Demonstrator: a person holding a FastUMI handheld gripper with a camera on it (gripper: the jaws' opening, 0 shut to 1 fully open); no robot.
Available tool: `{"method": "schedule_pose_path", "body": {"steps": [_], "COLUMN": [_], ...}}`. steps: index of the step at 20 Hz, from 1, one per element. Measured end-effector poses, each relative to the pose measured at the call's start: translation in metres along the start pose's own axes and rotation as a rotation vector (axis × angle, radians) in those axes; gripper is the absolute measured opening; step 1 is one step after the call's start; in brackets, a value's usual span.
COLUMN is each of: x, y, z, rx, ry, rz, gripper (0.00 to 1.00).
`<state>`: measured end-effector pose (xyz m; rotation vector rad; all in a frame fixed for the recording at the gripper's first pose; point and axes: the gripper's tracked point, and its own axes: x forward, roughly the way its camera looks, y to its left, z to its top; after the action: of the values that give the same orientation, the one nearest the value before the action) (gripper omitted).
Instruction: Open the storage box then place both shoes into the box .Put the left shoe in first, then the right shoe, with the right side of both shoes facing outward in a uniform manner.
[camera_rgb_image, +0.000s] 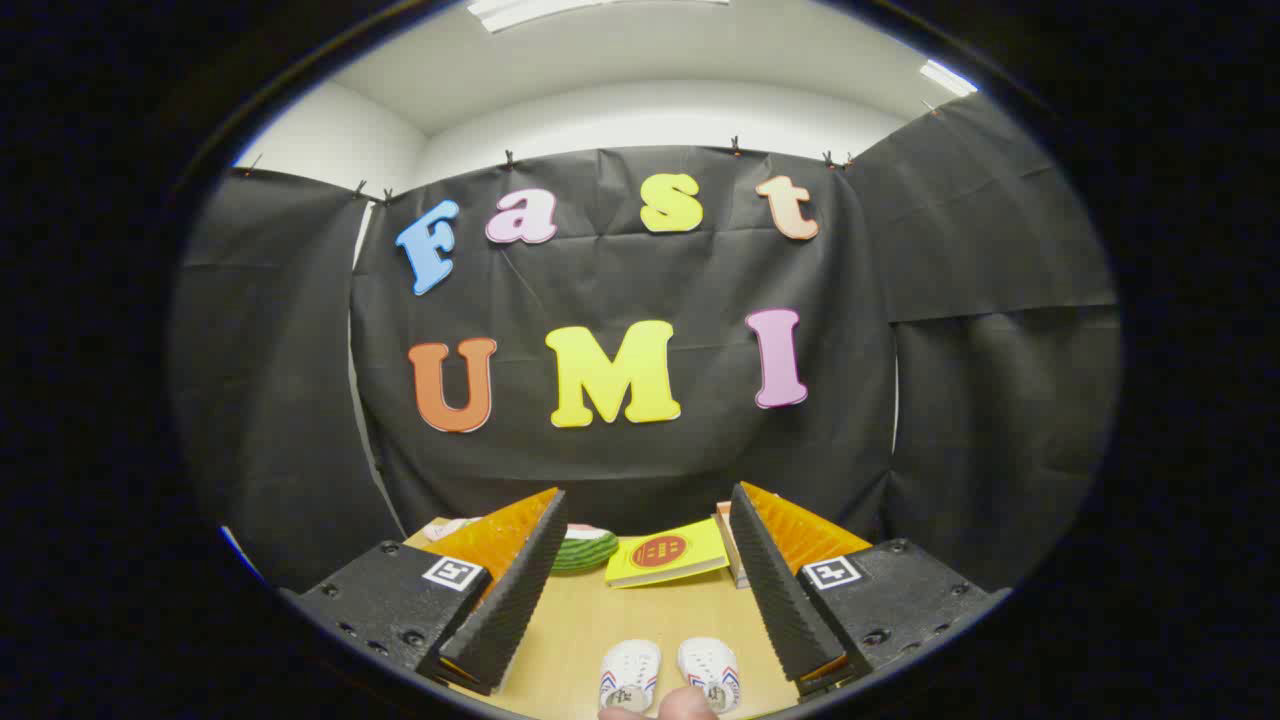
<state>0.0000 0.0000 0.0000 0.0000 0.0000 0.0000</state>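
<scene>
Gripper (648, 545) released, fingers wide apart; two shoes (668, 675) side by side between them on table (590, 620)

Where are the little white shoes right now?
In the gripper view, the two white shoes sit side by side on the wooden table, low between the open fingers of the gripper, nearer than the yellow book.

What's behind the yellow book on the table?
Behind the yellow book hangs the black cloth. A green striped thing lies beside it, half hidden by a finger of the open tool.
</scene>
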Motion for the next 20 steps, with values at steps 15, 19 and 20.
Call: {"method": "schedule_pose_path", "body": {"steps": [15,19,20], "x": [0.0004,0.0028,0.0032], "y": [-0.0016,0.0019,0.0031], "z": [-0.0024,-0.0064,-0.0060], "rx": [-0.009,-0.003,-0.004], "ry": [0.017,0.036,0.038], "rz": [0.014,0.034,0.040], "gripper": [1.00,1.00,1.00]}}
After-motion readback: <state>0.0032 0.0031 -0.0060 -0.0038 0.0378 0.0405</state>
